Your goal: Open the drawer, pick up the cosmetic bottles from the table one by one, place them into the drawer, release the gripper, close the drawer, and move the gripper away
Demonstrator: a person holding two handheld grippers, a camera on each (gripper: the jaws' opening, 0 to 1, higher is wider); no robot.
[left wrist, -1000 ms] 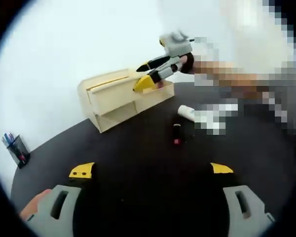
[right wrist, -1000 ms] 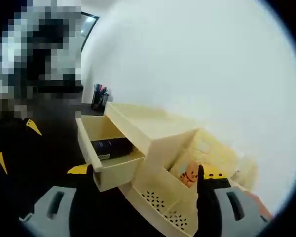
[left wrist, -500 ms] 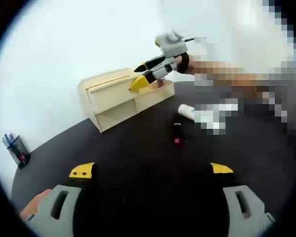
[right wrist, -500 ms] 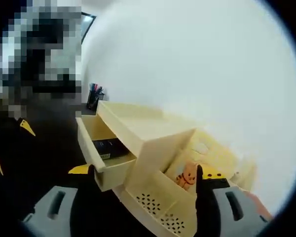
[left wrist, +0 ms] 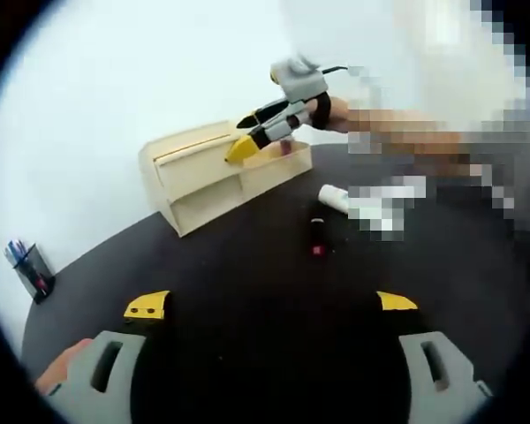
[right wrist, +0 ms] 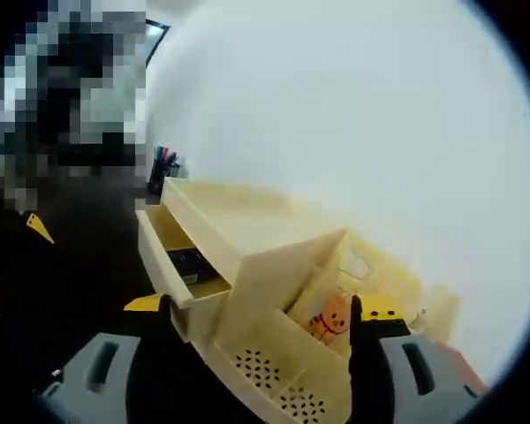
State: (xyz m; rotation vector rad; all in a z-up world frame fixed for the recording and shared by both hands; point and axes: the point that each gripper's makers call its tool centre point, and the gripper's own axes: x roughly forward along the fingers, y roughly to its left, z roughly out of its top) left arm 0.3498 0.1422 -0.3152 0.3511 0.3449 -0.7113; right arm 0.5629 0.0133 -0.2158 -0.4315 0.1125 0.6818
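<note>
The right gripper (left wrist: pixel 238 148), jaws spread wide and empty, presses the cream drawer (right wrist: pixel 178 276) front, a dark cosmetic bottle (right wrist: pixel 187 261) lying inside; a straight, level push should shut it cleanly. The left gripper (left wrist: pixel 271 303) hovers released over the open dark counter (left wrist: pixel 247 353) (two bottles remain there, well apart from the organiser).

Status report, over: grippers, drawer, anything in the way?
Right gripper open, at drawer front. Drawer part open, dark bottle inside. Left gripper open, idle. Two bottles on table.

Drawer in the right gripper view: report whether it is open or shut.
Partly open: the drawer juts from the organizer, a dark bottle visible inside.
</note>
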